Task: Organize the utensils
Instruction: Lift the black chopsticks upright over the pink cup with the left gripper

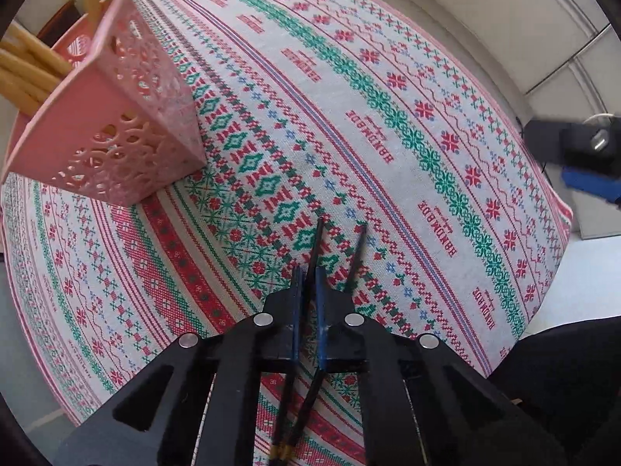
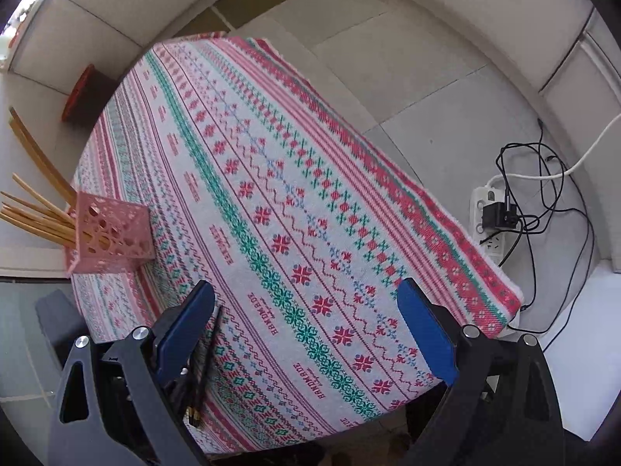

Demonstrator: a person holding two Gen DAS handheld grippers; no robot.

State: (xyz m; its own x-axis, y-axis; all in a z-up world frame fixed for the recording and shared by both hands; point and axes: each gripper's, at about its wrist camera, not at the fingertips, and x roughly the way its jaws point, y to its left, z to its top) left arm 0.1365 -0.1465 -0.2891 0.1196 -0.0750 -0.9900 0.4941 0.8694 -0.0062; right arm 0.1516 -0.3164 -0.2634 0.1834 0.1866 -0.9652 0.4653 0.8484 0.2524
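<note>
My left gripper (image 1: 308, 272) is shut on a pair of black chopsticks (image 1: 317, 244), held above the patterned tablecloth (image 1: 388, 97); their tips stick out past the fingers and their gold ends hang back under the gripper. A pink perforated holder (image 1: 116, 116) with several wooden chopsticks (image 1: 27, 66) stands to the upper left. My right gripper (image 2: 306, 310) is open and empty above the cloth. In the right wrist view the black chopsticks (image 2: 207, 357) show behind the left finger, and the pink holder (image 2: 108, 233) stands at the left edge.
The table's far edge (image 2: 427, 202) drops to a tiled floor. A power strip with cables (image 2: 493, 213) lies on the floor at the right. A red round object (image 2: 87, 89) sits beyond the table's far left corner.
</note>
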